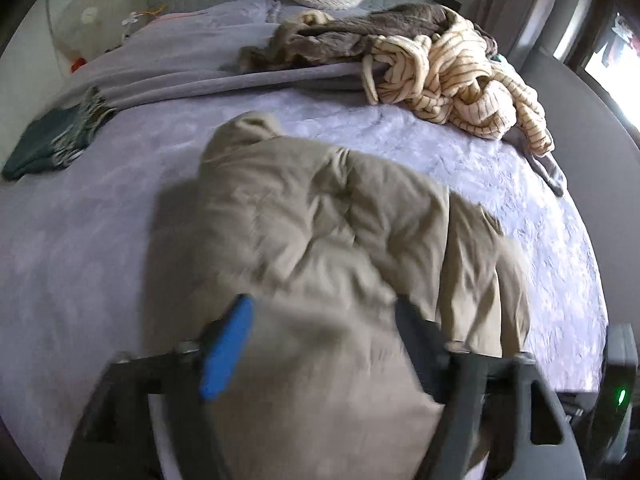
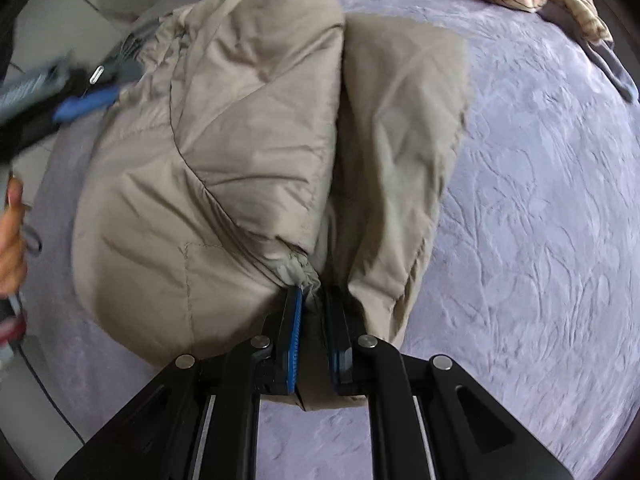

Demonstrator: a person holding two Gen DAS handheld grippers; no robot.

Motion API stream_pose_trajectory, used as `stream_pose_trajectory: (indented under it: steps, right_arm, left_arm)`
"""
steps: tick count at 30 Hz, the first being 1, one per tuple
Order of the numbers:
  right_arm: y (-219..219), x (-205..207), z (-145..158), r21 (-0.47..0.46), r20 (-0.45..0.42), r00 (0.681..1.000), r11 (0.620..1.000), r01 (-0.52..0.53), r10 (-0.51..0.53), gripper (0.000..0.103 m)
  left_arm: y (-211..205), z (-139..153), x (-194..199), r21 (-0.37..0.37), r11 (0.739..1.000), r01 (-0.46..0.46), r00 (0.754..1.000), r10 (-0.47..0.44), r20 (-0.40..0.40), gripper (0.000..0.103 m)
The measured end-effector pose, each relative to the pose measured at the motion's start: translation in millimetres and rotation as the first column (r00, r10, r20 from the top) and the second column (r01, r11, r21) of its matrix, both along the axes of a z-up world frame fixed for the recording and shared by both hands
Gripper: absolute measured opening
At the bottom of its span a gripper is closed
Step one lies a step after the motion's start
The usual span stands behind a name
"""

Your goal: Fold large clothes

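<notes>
Your right tool [image 2: 313, 304] pinches the beige jacket [image 2: 224, 152] hem; your left tool [image 1: 320, 320] stands open, holding nothing. An unsupported fold may slump across the bed [image 2: 540, 200].

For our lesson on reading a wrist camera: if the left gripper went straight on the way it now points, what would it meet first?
Most likely the beige padded jacket. The left gripper stands open above it, angled down, and the jacket fills the gap between its fingers. The purple bedspread lies beyond. How near the jacket is cannot be told.
</notes>
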State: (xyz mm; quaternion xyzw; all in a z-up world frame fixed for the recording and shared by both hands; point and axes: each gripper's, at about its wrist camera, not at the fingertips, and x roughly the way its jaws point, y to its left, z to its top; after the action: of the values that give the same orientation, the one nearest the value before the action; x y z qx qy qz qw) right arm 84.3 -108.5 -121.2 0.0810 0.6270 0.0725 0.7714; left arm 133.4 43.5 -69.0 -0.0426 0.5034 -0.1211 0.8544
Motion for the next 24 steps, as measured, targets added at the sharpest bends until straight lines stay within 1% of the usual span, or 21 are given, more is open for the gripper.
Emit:
stream_pose_trajectory:
  steps: [4, 9, 13, 16, 17, 18, 20, 24]
  right_arm:
    - [-4.1, -9.4, 13.0, -0.005, -0.001, 1.0, 1.0, 0.002, -0.002, 0.015]
    - [-12.5, -18.9, 12.0, -0.002, -0.039, 0.999, 0.999, 0.038, -0.038, 0.015]
    - [-13.3, -28.4, 14.6, -0.005, -0.067, 0.996, 0.998, 0.055, -0.055, 0.015]
    - [-11.8, -33.8, 15.8, -0.014, -0.091, 0.994, 0.998, 0.058, -0.059, 0.017]
    - [-11.0, -36.1, 16.2, -0.014, -0.094, 0.994, 0.998, 0.063, -0.064, 0.017]
    - [-10.5, -37.1, 17.6, -0.014, -0.094, 0.993, 0.998, 0.067, -0.068, 0.018]
    - [-10.7, -40.4, 23.5, -0.014, -0.089, 0.993, 0.997, 0.076, -0.076, 0.018]
    - [-11.2, -48.7, 39.7, -0.012, -0.071, 0.993, 0.996, 0.089, -0.089, 0.023]
  left_arm:
    - [15.6, 0.3, -26.6, 0.004, 1.0, -0.02, 0.999, 0.02, -0.043, 0.077]
    - [31.1, -8.4, -52.2, -0.007, 0.999, -0.05, 0.992, 0.049, -0.117, 0.077]
    - [37.3, -11.9, -67.4, 0.012, 0.998, -0.066, 0.989, 0.067, -0.135, 0.077]
    - [41.3, -10.5, -78.4, 0.012, 0.998, -0.064, 0.988, 0.065, -0.143, 0.077]
    - [42.9, -9.4, -81.0, 0.013, 0.998, -0.066, 0.987, 0.067, -0.145, 0.085]
    - [44.7, -8.1, -83.3, 0.014, 0.997, -0.07, 0.987, 0.071, -0.147, 0.103]
    - [49.8, -2.4, -88.7, 0.01, 0.996, -0.087, 0.987, 0.087, -0.134, 0.103]
    - [58.8, 6.3, -96.1, -0.001, 0.995, -0.097, 0.984, 0.096, -0.149, 0.103]
